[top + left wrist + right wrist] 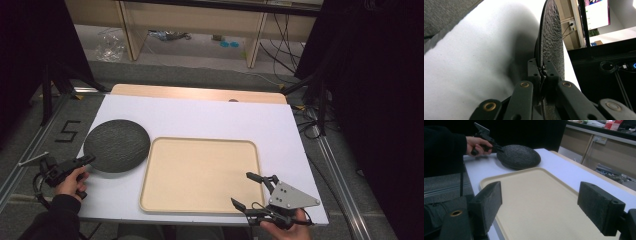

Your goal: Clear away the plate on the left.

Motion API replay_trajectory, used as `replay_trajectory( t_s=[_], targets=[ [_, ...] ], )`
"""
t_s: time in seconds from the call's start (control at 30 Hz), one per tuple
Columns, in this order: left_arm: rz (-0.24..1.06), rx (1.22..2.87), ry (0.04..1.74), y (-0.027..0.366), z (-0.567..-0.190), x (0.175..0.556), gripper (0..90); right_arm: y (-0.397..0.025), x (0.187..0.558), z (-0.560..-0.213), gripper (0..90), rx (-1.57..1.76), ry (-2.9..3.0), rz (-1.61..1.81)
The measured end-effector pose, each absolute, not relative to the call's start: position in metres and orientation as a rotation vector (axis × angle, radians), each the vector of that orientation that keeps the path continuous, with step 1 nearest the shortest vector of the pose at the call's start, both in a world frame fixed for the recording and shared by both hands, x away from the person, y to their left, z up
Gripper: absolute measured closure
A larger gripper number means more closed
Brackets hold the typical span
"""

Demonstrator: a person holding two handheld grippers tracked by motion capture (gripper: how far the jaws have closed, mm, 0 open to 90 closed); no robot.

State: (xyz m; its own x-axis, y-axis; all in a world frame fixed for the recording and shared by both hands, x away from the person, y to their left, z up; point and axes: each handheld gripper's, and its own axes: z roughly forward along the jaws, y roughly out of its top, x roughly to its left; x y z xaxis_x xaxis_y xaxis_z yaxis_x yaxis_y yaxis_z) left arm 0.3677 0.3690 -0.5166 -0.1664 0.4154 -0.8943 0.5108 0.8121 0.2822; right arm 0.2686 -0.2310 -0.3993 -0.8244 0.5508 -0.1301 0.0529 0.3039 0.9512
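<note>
On the white table (200, 117), the left gripper (86, 160) pinches the stiff, rough dark plate's (116, 145) near-left rim; the right gripper (254, 190) gapes empty beside the tray (200, 175).

plate (117, 145): dark grey, pebbled | tray (200, 175): beige | table (200, 115): white

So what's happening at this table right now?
A person works two hand-held tongs. The left tongs are clamped on the rim of a dark round plate, which sits on the white table beside a beige tray. The right tongs hang open at the tray's near right corner, holding nothing.
</note>
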Motion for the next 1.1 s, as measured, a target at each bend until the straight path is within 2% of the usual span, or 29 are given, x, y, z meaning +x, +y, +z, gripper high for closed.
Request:
replay_trajectory(
  t_s=[1.1],
  targets=[
    [-0.109,0.638,1.782,0.377,-0.511,0.366,84.6,-0.231,0.269,-0.400,21.0,0.545,2.133,1.541]
  ],
)
